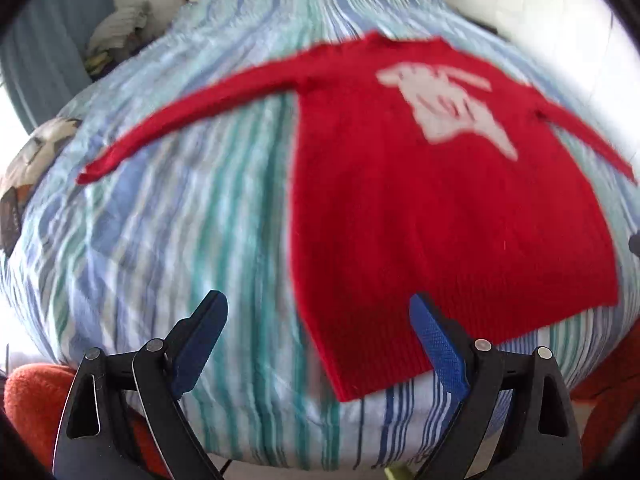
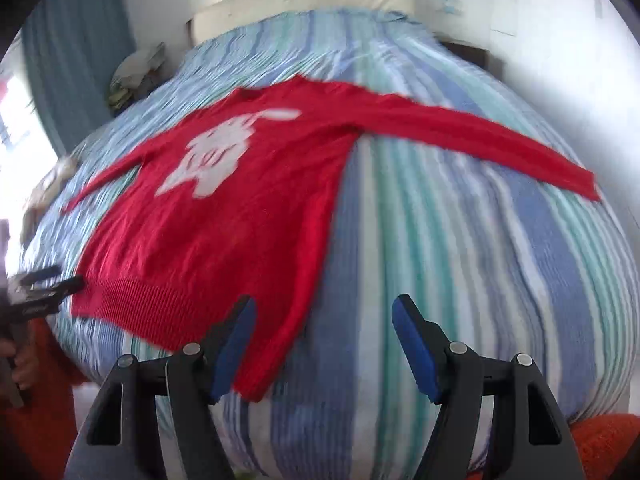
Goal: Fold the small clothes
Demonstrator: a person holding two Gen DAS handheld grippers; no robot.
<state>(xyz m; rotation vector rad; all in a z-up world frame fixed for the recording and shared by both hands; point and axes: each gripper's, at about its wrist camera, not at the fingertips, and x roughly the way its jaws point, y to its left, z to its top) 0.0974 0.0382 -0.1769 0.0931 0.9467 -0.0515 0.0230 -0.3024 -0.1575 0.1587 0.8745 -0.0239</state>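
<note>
**Red sweater flat on bed, both grippers empty**

Small red knitted long-sleeve sweater with white front motif (image 1: 440, 216) spread face-up on blue, green and white striped bed cover (image 1: 168, 240). Sleeves stretched out to either side, ribbed hem nearest the cameras, neckline toward the cream headboard (image 2: 304, 0). No fold started yet, by the look of it.

Left hand-held gripper (image 1: 320, 344): blue-padded jaws wide apart, nothing between the pads, hovering over the hem's left corner. Right hand-held gripper (image 2: 324, 344): jaws apart too, nothing clamped, left pad over the hem's right corner, right pad over bare cover. Hard to tell whether either pad touches fabric; frames blurred.

Handling, judged: light, soft, fully limp knit, no stiffness, drapes and sags from any pinch point. Slightly stretchy, so hard pulls likely to distort shape. Fuzzy surface probably grips the textured pads well, slipping unlikely. Not fragile. Soft bedding underneath gives way, so risk of pinching the striped cover together with the knit.

Where to take hold, judged: thicker ribbed hem corners for a bottom-to-top fold, one corner per gripper. Cuff ends (image 1: 90, 174) for bringing sleeves across the body. Shoulder seams as an alternative. Pinch at edges, single layer, lift low and lay over, no dragging.

Clutter at the far left bed edge (image 1: 116, 36) well apart from the sweater.
</note>
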